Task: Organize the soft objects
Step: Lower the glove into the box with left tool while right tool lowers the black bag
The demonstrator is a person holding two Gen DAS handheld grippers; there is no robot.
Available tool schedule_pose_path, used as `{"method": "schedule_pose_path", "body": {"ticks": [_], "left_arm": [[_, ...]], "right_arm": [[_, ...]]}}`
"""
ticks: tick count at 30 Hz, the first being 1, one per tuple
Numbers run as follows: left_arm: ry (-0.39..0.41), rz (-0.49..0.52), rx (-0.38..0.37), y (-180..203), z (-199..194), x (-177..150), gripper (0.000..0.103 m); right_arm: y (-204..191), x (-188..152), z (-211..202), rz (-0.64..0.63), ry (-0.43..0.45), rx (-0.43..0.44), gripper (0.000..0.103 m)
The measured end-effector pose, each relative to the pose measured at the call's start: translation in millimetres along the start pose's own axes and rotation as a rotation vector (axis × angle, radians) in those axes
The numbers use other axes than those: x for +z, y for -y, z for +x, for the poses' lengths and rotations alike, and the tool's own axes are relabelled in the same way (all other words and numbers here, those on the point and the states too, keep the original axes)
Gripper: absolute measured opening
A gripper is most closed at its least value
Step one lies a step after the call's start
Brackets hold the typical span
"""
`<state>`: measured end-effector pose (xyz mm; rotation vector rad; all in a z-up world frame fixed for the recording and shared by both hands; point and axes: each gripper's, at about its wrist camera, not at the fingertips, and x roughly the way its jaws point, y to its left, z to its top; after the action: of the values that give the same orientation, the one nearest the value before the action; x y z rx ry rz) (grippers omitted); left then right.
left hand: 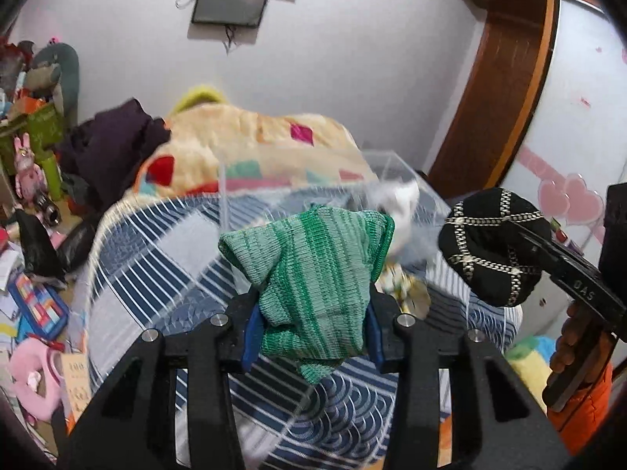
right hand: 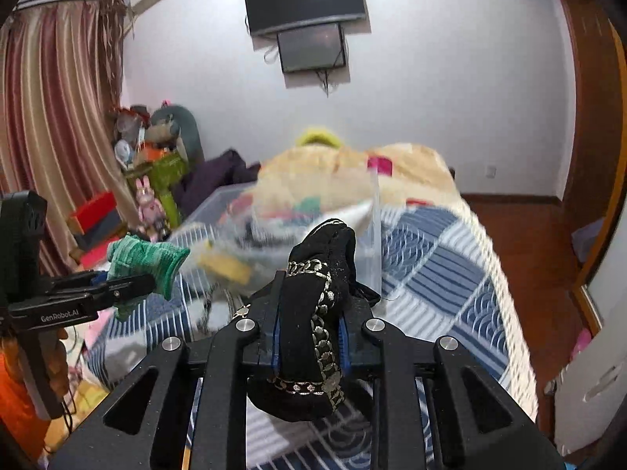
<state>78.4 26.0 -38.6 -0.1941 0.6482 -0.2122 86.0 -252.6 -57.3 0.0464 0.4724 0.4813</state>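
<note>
- the bed [left hand: 164,274] is the biggest thing before me, covered with a blue and white patterned quilt [right hand: 439,258] that fills the lower half of both views.
- a cream blanket with coloured patches [left hand: 243,137] is heaped at the far end of the bed, with a dark purple garment [left hand: 113,145] bunched beside it on my left.
- a clear plastic box [right hand: 374,235] sits on the quilt between the blanket and my tools; its contents are blurred, so i can only make out mixed colours and something white.
- two dark screens [right hand: 305,0] hang on the far wall, the smaller one just below the larger.
- striped curtains [right hand: 51,117] hang on the far left in the right wrist view, and a pile of plush toys [right hand: 156,149] stands near them beside the bed.
- my left gripper [left hand: 311,329] is clamped on the green knitted piece [left hand: 313,274], which stands up between the blue pads, lifted above the quilt and in front of the box.
- my right gripper [right hand: 309,337] is closed around the black cap with silver lattice trim [right hand: 317,293], folded between the fingers and held above the quilt, just this side of the box.
- in the left wrist view the cap hangs to the right of the green piece, apart from it.
</note>
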Motion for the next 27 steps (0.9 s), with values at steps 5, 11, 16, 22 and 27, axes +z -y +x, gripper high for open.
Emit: {"method": "schedule_pose_path", "body": {"ticks": [5,11,16,22,27], "left_arm": [[0.045,-0.028,0.043,-14,4,27,0.043],[0.055,-0.039,0.059,-27,23,53,0.043],[0.041,-0.018,0.066,-25,44,66,0.043],[0.001,0.037,0.067,-15,77,73,0.043],[-0.051,0.077,0.061,-3,106,72,0.043]], "right_arm": [[-9,22,3,-0.029,0.081,-0.015,0.019],[-19,45,23,-0.086,0.131,-0.062,0.019],[-25,58,50,-0.117,0.121,-0.094,0.019],[-22,60,82,-0.094,0.032,-0.045,0.019],[-22,50,101,-0.083,-0.039,-0.02,0.019]]}}
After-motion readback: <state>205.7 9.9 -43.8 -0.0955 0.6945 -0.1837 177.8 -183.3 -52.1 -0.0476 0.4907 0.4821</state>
